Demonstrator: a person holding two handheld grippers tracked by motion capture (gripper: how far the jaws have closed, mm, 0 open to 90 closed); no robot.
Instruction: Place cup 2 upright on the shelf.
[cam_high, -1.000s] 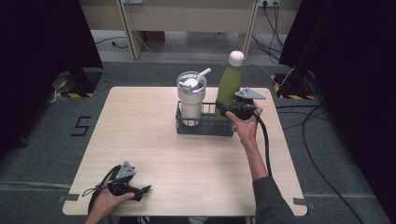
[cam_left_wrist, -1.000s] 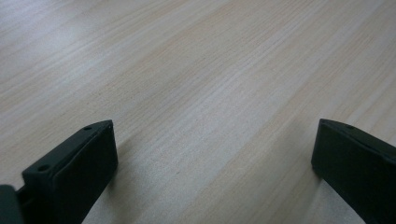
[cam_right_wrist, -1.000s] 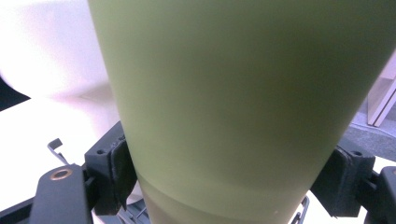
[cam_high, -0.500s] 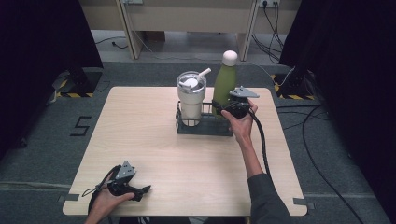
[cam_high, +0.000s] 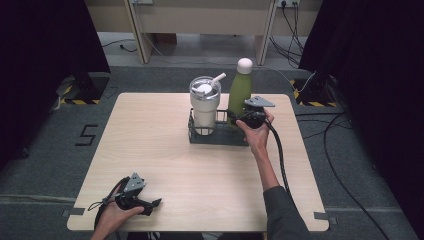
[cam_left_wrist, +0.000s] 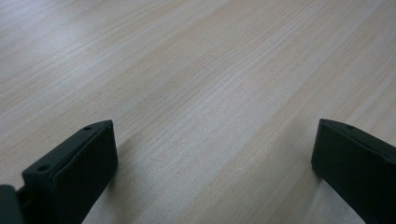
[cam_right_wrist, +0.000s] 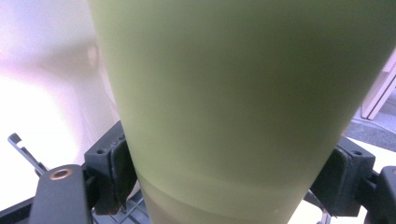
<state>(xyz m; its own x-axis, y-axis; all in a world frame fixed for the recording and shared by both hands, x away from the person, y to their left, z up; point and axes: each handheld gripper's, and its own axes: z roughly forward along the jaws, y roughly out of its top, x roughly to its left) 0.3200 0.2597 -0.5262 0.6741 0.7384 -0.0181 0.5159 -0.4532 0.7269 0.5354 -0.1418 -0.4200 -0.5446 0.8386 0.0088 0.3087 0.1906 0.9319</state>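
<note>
Right gripper (cam_high: 239, 116) squeezes the green bottle (cam_high: 239, 92); lower it straight into the black rack (cam_high: 216, 136); left gripper (cam_high: 152, 203) rests wide open

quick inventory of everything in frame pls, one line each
bottle: 1, green with white cap, upright in the rack's right side
tumbler: 1, white with lid and straw, in the rack's left side
rack: 1, black wire, far middle of the table
table: 1, light wood
floor marking "5": 1, black, left of the table
right claw: 1, black, shut on the bottle
left claw: 1, black, open, at the near left table edge
</note>
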